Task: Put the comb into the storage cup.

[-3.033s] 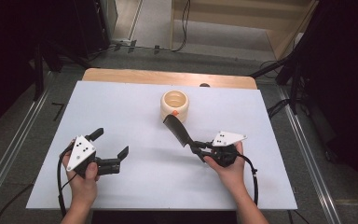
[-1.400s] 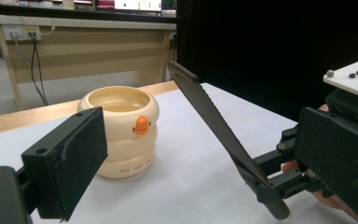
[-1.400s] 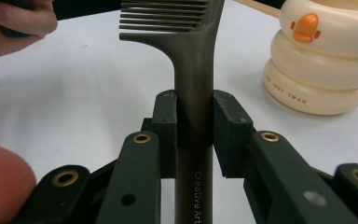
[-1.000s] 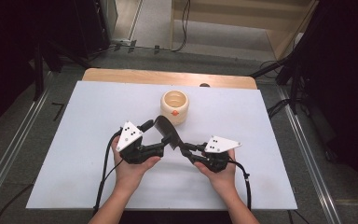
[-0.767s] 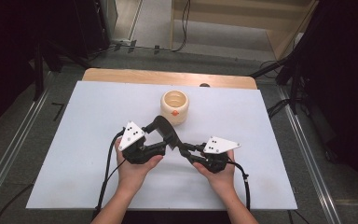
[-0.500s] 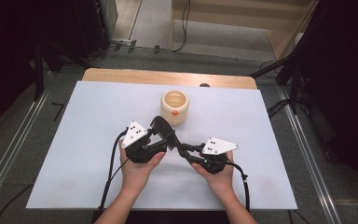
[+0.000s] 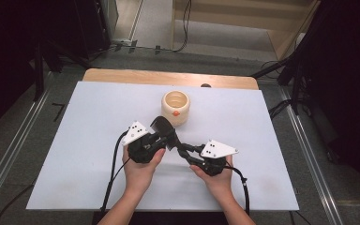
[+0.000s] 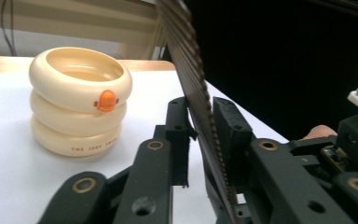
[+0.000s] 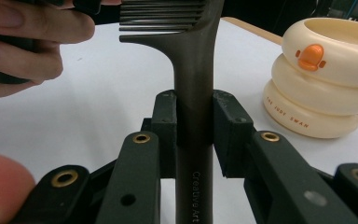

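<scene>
A black comb (image 7: 161,126) hangs just above the white table top (image 7: 75,140), in front of a cream ring-stacked cup (image 7: 176,108) with an orange duck bill. My right gripper (image 7: 183,152) is shut on the comb's handle (image 9: 194,70), pads pressing both sides (image 9: 194,121). My left gripper (image 7: 166,138) has just been closing its jaws, and they now clamp the comb's toothed head (image 8: 191,93) between them (image 8: 204,119). The cup (image 8: 77,102) stands upright a little beyond both grippers and shows at the right of the right gripper view (image 9: 326,74).
A wooden strip (image 7: 168,77) runs along the table's far edge, with a small dark knob (image 7: 206,86) on it. Metal rails and dark floor flank the table. The left hand's fingers (image 9: 32,42) sit close to the comb's teeth.
The left hand came in from the left side of the table to the comb, and its jaws closed on the toothed head. The right gripper kept its hold on the handle.
</scene>
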Motion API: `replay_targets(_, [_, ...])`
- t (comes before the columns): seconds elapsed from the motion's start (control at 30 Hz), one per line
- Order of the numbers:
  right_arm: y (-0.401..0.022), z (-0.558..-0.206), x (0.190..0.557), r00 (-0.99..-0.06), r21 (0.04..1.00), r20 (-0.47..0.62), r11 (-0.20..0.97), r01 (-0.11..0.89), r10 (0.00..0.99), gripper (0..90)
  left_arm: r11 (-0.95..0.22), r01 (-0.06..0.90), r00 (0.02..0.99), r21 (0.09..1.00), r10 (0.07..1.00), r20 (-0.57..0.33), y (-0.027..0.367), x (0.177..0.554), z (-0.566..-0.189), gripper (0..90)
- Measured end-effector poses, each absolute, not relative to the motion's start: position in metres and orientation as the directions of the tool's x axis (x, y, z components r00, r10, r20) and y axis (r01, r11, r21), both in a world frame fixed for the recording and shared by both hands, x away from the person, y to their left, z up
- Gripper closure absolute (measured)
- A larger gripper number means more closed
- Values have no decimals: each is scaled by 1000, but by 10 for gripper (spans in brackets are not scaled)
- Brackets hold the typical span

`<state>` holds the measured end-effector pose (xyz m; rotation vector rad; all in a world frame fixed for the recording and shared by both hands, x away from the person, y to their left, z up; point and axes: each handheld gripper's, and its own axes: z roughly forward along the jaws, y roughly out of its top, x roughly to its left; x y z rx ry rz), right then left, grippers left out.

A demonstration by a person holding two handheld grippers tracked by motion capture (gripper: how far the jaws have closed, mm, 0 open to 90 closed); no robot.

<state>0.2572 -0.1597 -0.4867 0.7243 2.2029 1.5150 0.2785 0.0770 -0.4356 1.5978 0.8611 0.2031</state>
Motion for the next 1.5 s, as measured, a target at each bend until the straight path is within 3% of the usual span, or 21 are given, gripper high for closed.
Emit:
replay_targets(0.1, [-157, -489, 258, -794, 934, -19, 295, 203, 607, 707, 35, 421, 726, 906, 586, -360, 76, 279, -436, 838])
replay_targets(0.33, [-157, -488, 258, -798, 939, 10, 267, 214, 603, 675, 34, 389, 745, 921, 577, -336, 77, 277, -434, 844])
replay_targets(0.57, [-164, -487, 259, -810, 945, 80, 215, 247, 581, 234, 45, 357, 750, 933, 582, -314, 82, 279, -428, 845])
replay_targets(0.7, [-172, -485, 258, -777, 950, 99, 174, 260, 622, 0, 44, 351, 752, 935, 581, -310, 84, 281, -426, 845])
replay_targets(0.83, [-184, -485, 255, -722, 953, 95, 147, 265, 686, 0, 42, 348, 752, 937, 584, -306, 85, 283, -426, 845])
replay_targets(1.5, [-247, -496, 240, -651, 945, 95, 138, 298, 753, 0, 42, 313, 764, 949, 583, -277, 91, 296, -410, 844])
